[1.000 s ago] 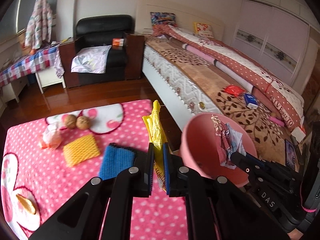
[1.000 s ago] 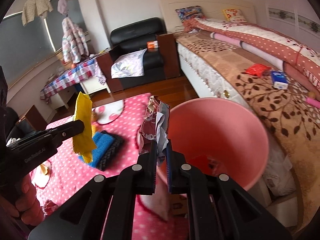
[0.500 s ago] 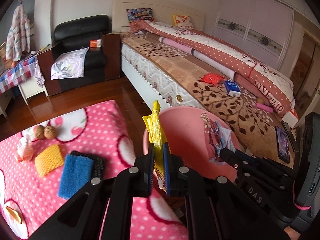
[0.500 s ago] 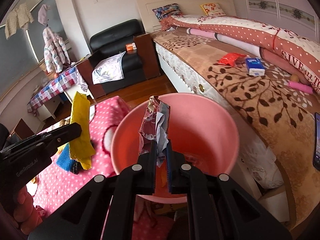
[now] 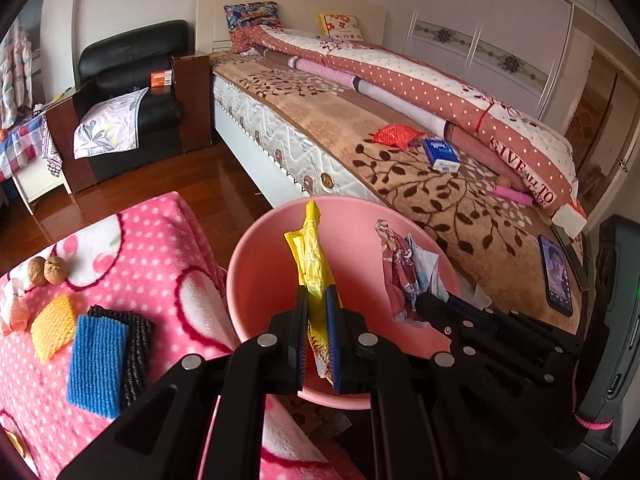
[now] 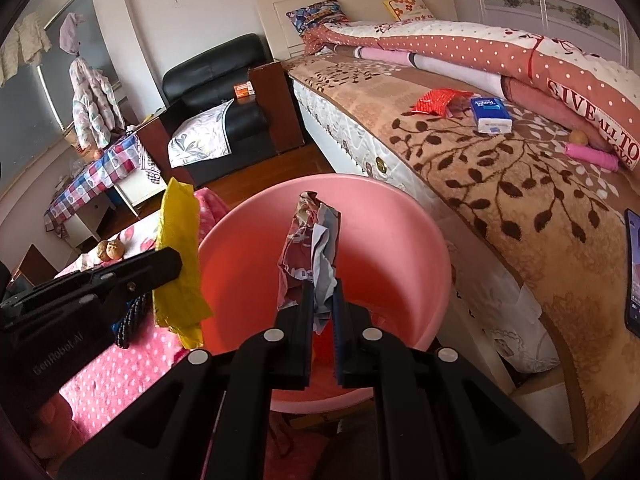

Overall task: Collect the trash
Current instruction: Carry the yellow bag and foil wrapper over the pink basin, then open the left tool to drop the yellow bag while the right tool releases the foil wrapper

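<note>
Left tool (image 5: 317, 308) is clamped on a yellow wrapper (image 5: 313, 258), holding it upright over the pink bin (image 5: 256, 280). Right tool (image 6: 322, 307) is clamped on a crumpled red-and-white wrapper (image 6: 310, 248), also above the bin mouth. Both wrappers are in the air, not yet dropped. Bin sits between the table (image 5: 160, 248) with the pink polka-dot cover and the bed (image 5: 460, 208). On the table: blue sponge (image 5: 96, 364), orange sponge (image 5: 53, 322), two walnuts (image 5: 46, 269)
</note>
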The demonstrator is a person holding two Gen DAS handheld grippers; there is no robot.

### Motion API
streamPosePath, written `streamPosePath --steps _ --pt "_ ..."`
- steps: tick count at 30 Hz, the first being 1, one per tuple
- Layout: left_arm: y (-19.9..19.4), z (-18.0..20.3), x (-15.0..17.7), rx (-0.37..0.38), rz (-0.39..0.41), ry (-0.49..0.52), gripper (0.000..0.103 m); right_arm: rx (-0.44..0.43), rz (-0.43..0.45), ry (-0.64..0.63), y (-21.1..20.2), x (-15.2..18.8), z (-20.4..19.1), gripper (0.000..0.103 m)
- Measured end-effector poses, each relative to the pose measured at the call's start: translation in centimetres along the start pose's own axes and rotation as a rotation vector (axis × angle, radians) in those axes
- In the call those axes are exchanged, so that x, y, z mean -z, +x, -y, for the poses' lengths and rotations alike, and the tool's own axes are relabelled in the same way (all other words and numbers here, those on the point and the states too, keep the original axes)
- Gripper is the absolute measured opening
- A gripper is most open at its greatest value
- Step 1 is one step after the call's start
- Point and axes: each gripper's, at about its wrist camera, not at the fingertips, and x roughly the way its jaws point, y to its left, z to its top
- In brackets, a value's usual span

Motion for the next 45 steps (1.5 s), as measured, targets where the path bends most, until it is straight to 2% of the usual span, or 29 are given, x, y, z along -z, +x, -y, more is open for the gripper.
streamPosePath --steps 13,17,24,30,31,35,45 --pt "1.2 0.3 0.1 0.012 -0.036 -0.010 0.010 -0.001 -0.009 0.020 0.7 0.1 0.9 0.009" --pt "1.1 0.5 0.1 0.006 -0.028 -0.010 0.016 -0.002 -0.009 0.025 0.8 0.2 1.2 0.009" --pt "0.9 0.5 0.0 0.003 -0.023 -0.012 0.034 -0.003 -0.003 0.036 0.7 0.2 1.4 0.009" --pt "0.7 0.5 0.0 0.000 -0.021 -0.017 0.036 0.002 -0.017 0.046 1.0 0.1 1.5 0.009" --pt "0.6 0.5 0.0 -0.001 -0.020 -0.019 0.036 0.001 -0.021 0.049 1.0 0.2 1.5 0.012" --pt "0.4 0.3 0.1 0.000 -0.018 -0.021 0.037 -0.010 -0.009 0.051 0.7 0.2 1.4 0.034" --pt "-1.7 -0.6 0.7 -0.007 0.001 -0.038 0.040 -0.006 0.020 0.015 -0.6 0.4 -0.2 0.034"
